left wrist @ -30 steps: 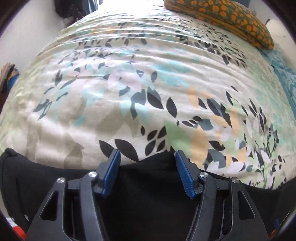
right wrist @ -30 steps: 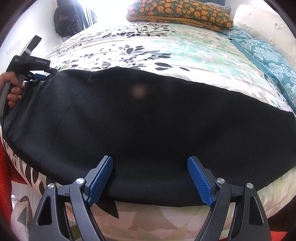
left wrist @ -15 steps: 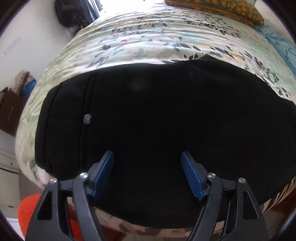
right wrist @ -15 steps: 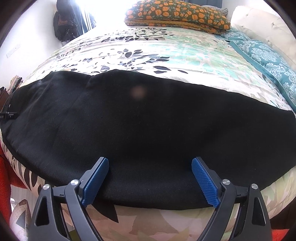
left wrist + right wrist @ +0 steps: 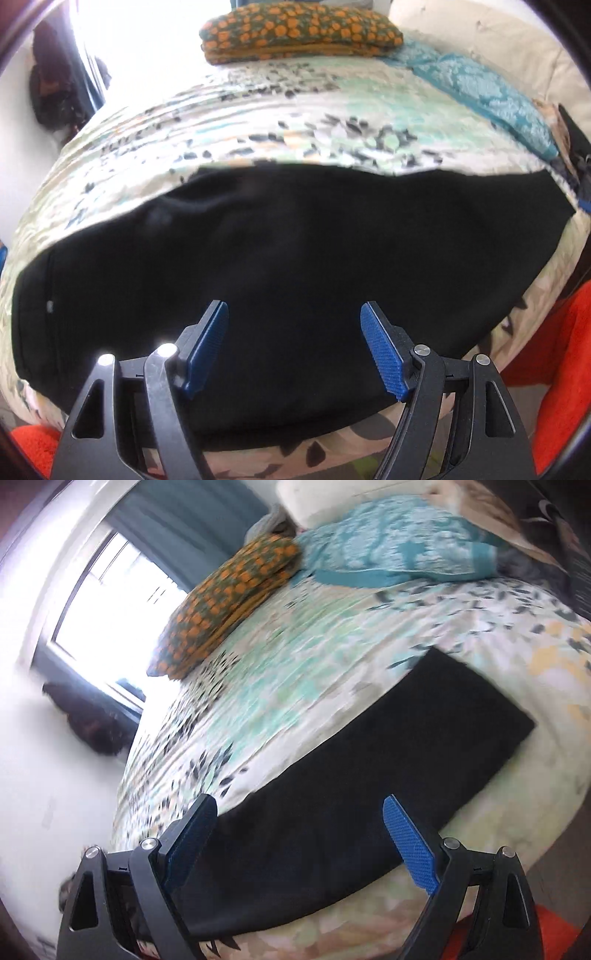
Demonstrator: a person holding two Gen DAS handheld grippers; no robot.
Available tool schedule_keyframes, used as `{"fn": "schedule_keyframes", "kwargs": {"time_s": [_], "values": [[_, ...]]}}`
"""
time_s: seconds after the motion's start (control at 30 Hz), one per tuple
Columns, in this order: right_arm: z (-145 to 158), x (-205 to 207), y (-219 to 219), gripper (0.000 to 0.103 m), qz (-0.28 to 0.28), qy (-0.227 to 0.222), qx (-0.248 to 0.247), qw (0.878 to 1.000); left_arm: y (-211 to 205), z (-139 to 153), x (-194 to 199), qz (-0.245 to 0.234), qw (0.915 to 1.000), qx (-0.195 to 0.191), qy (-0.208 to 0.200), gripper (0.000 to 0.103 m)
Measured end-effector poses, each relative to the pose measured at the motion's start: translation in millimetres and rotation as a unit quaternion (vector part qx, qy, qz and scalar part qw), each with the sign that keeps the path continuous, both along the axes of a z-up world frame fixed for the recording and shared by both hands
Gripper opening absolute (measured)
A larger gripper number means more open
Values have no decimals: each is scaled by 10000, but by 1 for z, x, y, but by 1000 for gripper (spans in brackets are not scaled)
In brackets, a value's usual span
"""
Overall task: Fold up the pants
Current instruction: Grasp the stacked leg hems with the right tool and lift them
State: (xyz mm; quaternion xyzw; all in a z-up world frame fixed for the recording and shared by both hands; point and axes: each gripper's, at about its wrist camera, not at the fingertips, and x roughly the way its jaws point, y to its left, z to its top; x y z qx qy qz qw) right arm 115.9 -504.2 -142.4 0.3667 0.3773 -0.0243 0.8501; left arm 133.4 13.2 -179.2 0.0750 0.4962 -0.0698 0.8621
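The black pants (image 5: 288, 258) lie flat along the near edge of the bed, the waistband with a small button (image 5: 50, 305) at the left. My left gripper (image 5: 293, 314) is open and empty, held above the pants' middle. In the right wrist view the pants (image 5: 369, 794) stretch away to a square leg end (image 5: 491, 709) at the far right. My right gripper (image 5: 301, 805) is open and empty, tilted, above the pants. Both views are motion-blurred.
A leaf-print bedspread (image 5: 295, 122) covers the bed. An orange-dotted folded blanket (image 5: 295, 33) lies at the far side, with a teal pillow (image 5: 480, 88) to the right. Red fabric (image 5: 554, 332) lies below the bed edge. A bright window (image 5: 110, 602) is at the left.
Both grippers have let go and pulled back. The left view has swung right over the flat pants. The right gripper has rolled and turned toward the leg end.
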Motion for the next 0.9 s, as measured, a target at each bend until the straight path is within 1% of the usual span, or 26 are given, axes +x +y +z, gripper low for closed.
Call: {"fn": "schedule_keyframes", "kwargs": {"time_s": [0.03, 0.07, 0.1, 0.13, 0.23, 0.3, 0.33, 0.4, 0.43, 0.5, 0.53, 0.6, 0.67, 0.7, 0.73, 0.77, 0.8, 0.83, 0.9], "values": [[-2, -5, -31, 91, -354, 68, 207, 9991, 0, -16, 2, 85, 9995, 70, 289, 77], [-6, -10, -58, 91, -658, 176, 412, 9968, 4, -24, 2, 150, 9992, -29, 371, 78], [-13, -14, -81, 91, -882, 307, 599, 9938, 8, -24, 0, 172, 9995, -151, 213, 79], [-20, -18, -99, 91, -1019, 398, 780, 9909, 9, -23, 0, 179, 9995, -140, 216, 80], [-42, -19, -129, 91, -1070, 427, 1453, 9827, 8, -22, -1, 221, 9993, -132, 285, 80], [-51, -14, -133, 89, -970, 382, 1682, 9802, 7, -24, -4, 229, 9994, -117, 220, 80], [-53, -9, -132, 88, -872, 394, 1619, 9822, 6, -24, -6, 210, 9996, -76, 194, 80], [-58, -2, -129, 88, -816, 670, 1219, 9869, 6, -24, -5, 194, 9996, -43, 180, 80], [-64, -1, -129, 88, -833, 763, 1197, 9864, 7, -24, -6, 198, 9996, -57, 182, 80], [-73, -1, -131, 87, -830, 763, 1264, 9855, 7, -25, -5, 197, 9997, -57, 159, 80], [-74, 0, -130, 87, -768, 717, 1206, 9871, 7, -25, -6, 190, 9997, -36, 135, 81], [-72, 4, -129, 83, -629, 657, 1032, 9905, 5, -26, -7, 170, 9998, 17, 91, 81], [-73, 9, -129, 74, -539, 584, 996, 9918, 5, -26, -6, 191, 9998, 26, 81, 82], [-75, 13, -128, 68, -511, 651, 913, 9924, 5, -24, -7, 212, 9997, 12, 91, 82], [-78, 14, -127, 44, -505, 776, 805, 9924, 6, -23, -7, 236, 9997, 4, 106, 82], [-80, 14, -128, 31, -549, 908, 698, 9919, 6, -21, -7, 270, 9996, 5, 115, 81], [-81, 13, -130, 29, -570, 916, 766, 9912, 6, -18, -8, 300, 9995, 4, 113, 81], [-80, 12, -131, 25, -553, 830, 823, 9916, 7, -16, -10, 310, 9995, -16, 102, 81], [-68, 8, -127, 23, -454, 589, 763, 9943, 9, -12, -12, 325, 9994, -70, 56, 81]]}}
